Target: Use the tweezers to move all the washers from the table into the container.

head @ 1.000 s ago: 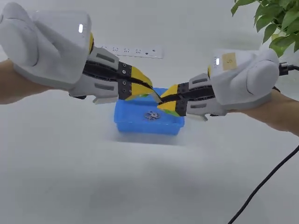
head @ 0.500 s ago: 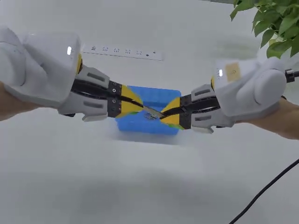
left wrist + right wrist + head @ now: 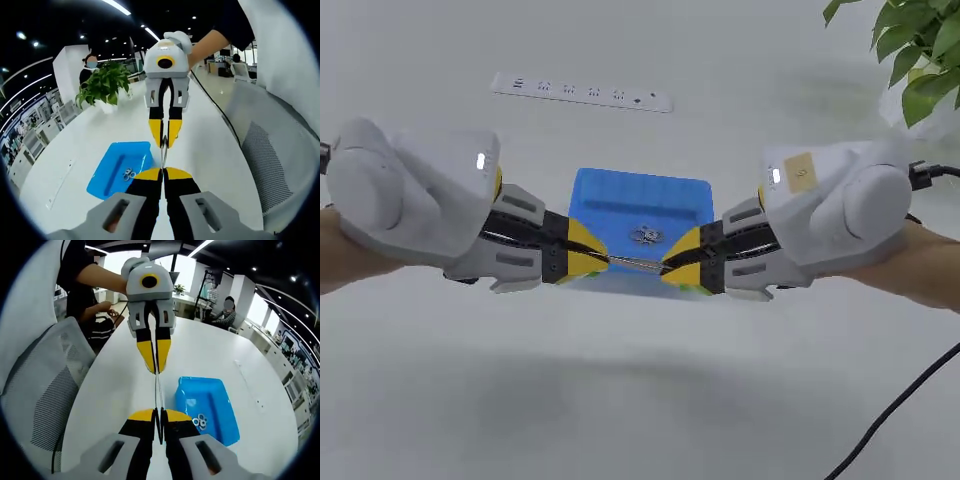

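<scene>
A blue container [image 3: 640, 195] sits on the white table, with several metal washers [image 3: 645, 236] lying inside it. In front of its near edge, thin metal tweezers [image 3: 635, 263] are held level between my two grippers, which face each other tip to tip. My left gripper [image 3: 592, 258] is shut on one end and my right gripper [image 3: 677, 265] is shut on the other. The left gripper view shows the tweezers [image 3: 164, 152] running from my own jaws to the right gripper [image 3: 165, 142], with the container [image 3: 112, 175] and washers [image 3: 129, 174] at left. The right gripper view shows the tweezers [image 3: 158, 387], container [image 3: 212, 400] and washers [image 3: 200, 421].
A white power strip [image 3: 580, 92] lies behind the container. Green plant leaves [image 3: 920, 45] hang at the top right. A black cable [image 3: 895, 405] trails from the right gripper across the table. A grey mesh chair [image 3: 40, 385] stands beside the table.
Both grippers have dropped lower and come nearer the container's front edge. The tweezers, tilted over the container before, now lie level between the two tips.
</scene>
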`<move>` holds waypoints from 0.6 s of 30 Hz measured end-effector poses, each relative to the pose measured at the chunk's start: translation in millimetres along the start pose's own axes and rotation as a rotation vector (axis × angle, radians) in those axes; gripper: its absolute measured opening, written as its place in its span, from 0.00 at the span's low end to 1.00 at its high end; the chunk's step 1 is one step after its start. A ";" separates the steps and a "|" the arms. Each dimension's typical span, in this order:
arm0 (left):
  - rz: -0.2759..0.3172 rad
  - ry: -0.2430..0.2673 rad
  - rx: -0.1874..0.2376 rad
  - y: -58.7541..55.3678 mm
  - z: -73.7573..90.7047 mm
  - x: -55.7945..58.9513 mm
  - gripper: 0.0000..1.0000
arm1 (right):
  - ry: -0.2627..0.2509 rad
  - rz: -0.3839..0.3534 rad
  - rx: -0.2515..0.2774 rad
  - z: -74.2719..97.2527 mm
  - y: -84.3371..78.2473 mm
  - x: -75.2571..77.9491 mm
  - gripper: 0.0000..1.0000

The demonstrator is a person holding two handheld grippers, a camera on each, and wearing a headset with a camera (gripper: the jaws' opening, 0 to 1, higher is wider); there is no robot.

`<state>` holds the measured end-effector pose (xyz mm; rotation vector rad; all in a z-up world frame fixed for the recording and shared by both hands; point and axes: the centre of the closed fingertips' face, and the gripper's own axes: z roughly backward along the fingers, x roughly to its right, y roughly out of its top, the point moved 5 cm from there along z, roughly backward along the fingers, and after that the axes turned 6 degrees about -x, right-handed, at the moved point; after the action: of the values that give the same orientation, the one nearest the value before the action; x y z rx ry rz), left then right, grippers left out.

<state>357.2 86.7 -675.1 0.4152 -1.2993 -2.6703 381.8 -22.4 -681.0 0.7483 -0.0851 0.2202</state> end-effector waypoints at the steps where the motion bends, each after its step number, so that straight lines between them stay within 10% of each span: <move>1: 0.008 -0.007 -0.013 -5.1 -3.8 -0.2 0.05 | 0.006 -0.007 -0.001 -1.8 -2.6 0.0 0.07; 18: 0.094 -0.054 -0.225 -71.8 -62.4 3.0 0.05 | 0.059 -0.083 -0.109 -53.5 -47.9 -1.8 0.07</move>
<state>373.0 83.6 -768.9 0.2491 -0.9883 -2.7239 390.9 -20.2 -752.2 0.6345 -0.0097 0.1573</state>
